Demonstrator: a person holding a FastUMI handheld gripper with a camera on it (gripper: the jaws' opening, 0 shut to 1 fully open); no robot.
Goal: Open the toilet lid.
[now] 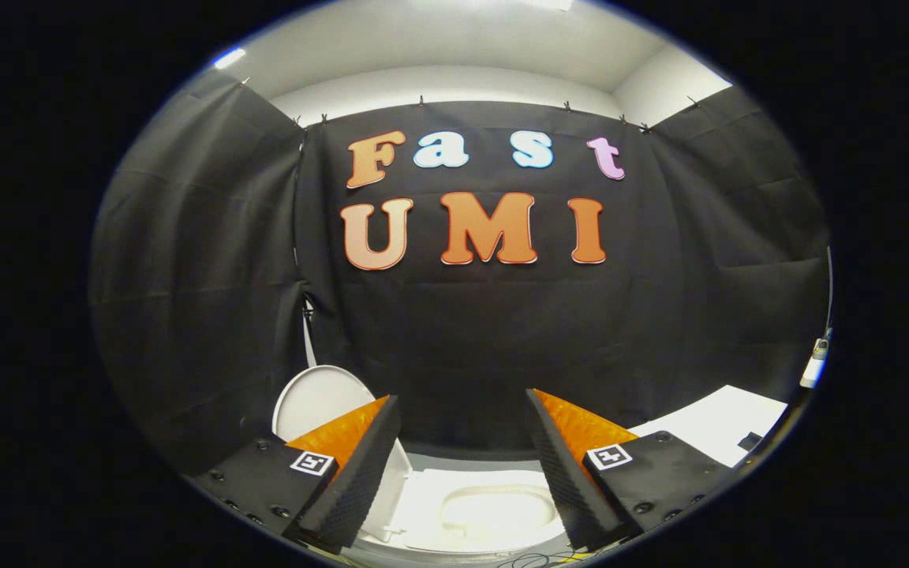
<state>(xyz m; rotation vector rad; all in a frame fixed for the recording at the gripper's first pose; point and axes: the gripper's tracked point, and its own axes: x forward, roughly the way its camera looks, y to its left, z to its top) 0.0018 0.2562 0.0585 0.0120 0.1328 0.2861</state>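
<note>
We are holding the tongs point(462, 465) spread wide and gripping nothing, their ridged foam pads point(360, 473) facing each other. Below and between them the glossy toilet bowl point(494, 509) is lying open, and its smooth oval toilet lid point(320, 398) is standing upright behind the left finger.

Floor and what stands on it

The grey floor point(470, 461) carries the white toilet point(431, 517), its lid point(320, 402) raised; thin cables point(537, 560) lie in front of it.
</note>
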